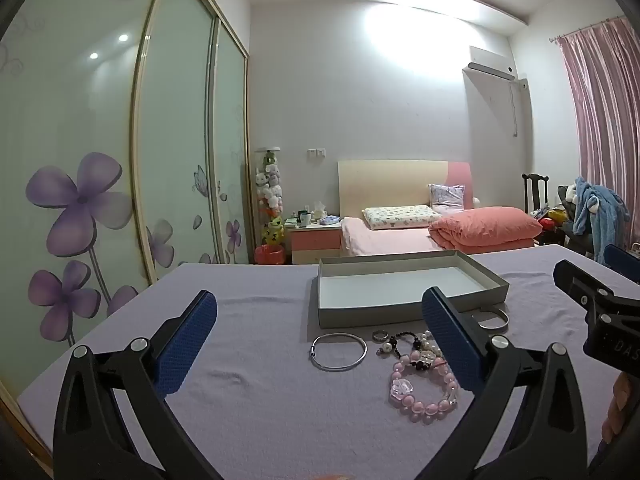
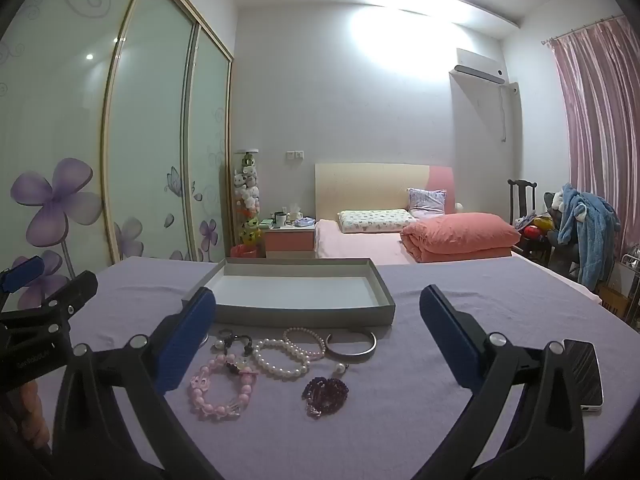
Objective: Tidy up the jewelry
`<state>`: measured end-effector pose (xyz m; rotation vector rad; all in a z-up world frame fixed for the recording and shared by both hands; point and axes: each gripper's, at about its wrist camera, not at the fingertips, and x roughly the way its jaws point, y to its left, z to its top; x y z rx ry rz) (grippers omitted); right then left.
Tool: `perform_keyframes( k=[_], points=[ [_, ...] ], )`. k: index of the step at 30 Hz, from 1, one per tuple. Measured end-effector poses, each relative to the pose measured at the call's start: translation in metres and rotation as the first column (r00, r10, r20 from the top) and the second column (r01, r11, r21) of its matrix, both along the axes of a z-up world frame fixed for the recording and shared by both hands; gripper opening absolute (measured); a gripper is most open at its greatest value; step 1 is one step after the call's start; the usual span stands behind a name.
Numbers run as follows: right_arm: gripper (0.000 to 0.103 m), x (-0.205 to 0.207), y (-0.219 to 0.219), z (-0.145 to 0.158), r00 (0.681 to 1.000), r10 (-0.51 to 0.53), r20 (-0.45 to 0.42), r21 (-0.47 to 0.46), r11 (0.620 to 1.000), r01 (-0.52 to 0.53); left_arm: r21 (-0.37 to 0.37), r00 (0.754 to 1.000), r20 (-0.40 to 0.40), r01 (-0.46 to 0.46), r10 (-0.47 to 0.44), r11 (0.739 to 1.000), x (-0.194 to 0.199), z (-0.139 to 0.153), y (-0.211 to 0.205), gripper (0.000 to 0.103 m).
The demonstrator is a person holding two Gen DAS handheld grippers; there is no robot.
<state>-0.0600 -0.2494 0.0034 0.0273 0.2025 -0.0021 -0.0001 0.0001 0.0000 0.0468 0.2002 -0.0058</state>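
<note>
An empty grey shallow box (image 1: 404, 312) (image 2: 296, 314) sits on a lilac cloth. In front of it lie jewelry pieces: a thin silver bangle (image 1: 338, 351), a small ring (image 1: 380, 335), a pink bead bracelet (image 1: 424, 388) (image 2: 219, 384), a pearl bracelet (image 2: 280, 356), a pink pearl bracelet (image 2: 304, 340), a silver cuff (image 2: 352, 346) and a dark purple bead bracelet (image 2: 325, 394). My left gripper (image 1: 320, 340) is open above the silver bangle. My right gripper (image 2: 318, 336) is open above the pearls. Both are empty.
A phone (image 2: 582, 376) lies at the cloth's right edge. Behind the table are a bed (image 1: 420, 232), a nightstand (image 1: 316, 238), sliding wardrobe doors (image 1: 120, 160) at left and a chair with clothes (image 2: 580, 232) at right.
</note>
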Motion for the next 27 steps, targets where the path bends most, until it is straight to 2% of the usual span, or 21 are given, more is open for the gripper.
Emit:
perform_keyframes(
  k=[27],
  points=[
    [0.099,-0.0006,-0.0021,-0.0008,1.000,0.000,-0.006,0.002,1.000,0.000,-0.006,1.000,-0.009,-0.003,0.003,1.000,-0.0019,0.0012,0.0014,0.101]
  ],
)
